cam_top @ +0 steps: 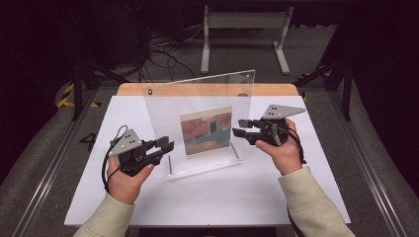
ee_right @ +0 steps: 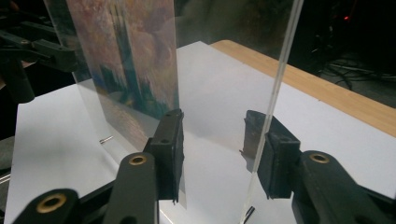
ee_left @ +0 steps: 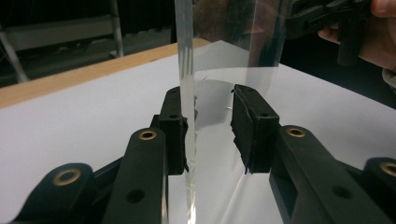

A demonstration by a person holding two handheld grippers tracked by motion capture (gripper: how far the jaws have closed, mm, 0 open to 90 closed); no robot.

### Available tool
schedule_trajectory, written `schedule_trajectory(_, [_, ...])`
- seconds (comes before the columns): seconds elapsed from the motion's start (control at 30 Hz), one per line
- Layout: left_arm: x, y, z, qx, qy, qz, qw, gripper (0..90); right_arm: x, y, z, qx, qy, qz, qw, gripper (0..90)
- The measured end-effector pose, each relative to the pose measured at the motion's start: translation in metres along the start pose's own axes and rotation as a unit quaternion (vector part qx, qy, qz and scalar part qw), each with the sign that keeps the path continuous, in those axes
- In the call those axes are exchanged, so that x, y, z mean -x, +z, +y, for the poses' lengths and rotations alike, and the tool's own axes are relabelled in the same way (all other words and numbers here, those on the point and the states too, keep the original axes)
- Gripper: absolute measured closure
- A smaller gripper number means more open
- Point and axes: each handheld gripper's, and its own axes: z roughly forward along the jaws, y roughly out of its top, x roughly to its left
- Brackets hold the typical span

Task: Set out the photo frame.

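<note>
A clear acrylic frame [cam_top: 207,123] stands upright mid-table, a colourful picture [cam_top: 206,131] sandwiched inside.

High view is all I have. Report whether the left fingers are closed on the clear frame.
Observer: Not closed. In the left gripper view the clear frame stands edge-on between the left gripper fingers. One pad sits right at the sheet and the other stands off with a gap.
Operator: Check the right side too.
Observer: In the right gripper view the right gripper straddles the frame's other edge, and the white table shows between its pads.
</note>
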Motion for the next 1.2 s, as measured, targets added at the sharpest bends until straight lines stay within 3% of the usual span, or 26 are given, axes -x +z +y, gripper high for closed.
schedule_trajectory(0.37, [-0.016,0.024,0.001,0.001,0.018,-0.032,0.9993,60.5,-0.019,-0.021,-0.011,0.007,0.014,-0.057,0.9983,61.0])
schedule_trajectory(0.77, [-0.022,0.042,-0.004,-0.018,0.011,-0.042,0.9989,59.6,-0.008,-0.017,-0.026,-0.005,0.032,-0.067,0.9972,59.8])
schedule_trajectory(0.9, [-0.022,0.044,-0.005,-0.016,0.021,-0.031,0.9992,57.6,-0.006,-0.016,-0.026,-0.005,0.031,-0.065,0.9974,59.1])
schedule_trajectory(0.97, [-0.02,0.045,-0.005,-0.02,0.014,-0.029,0.9993,52.1,-0.005,-0.015,-0.026,-0.001,0.031,-0.061,0.9977,53.6])
schedule_trajectory(1.07, [-0.02,0.047,-0.006,-0.033,0.023,-0.011,0.9991,40.6,-0.006,-0.013,-0.027,0.006,0.029,-0.07,0.9971,41.6])
schedule_trajectory(1.2, [-0.02,0.045,-0.007,-0.032,0.018,-0.004,0.9993,30.7,-0.005,-0.014,-0.029,0.011,0.031,-0.076,0.9965,35.4])
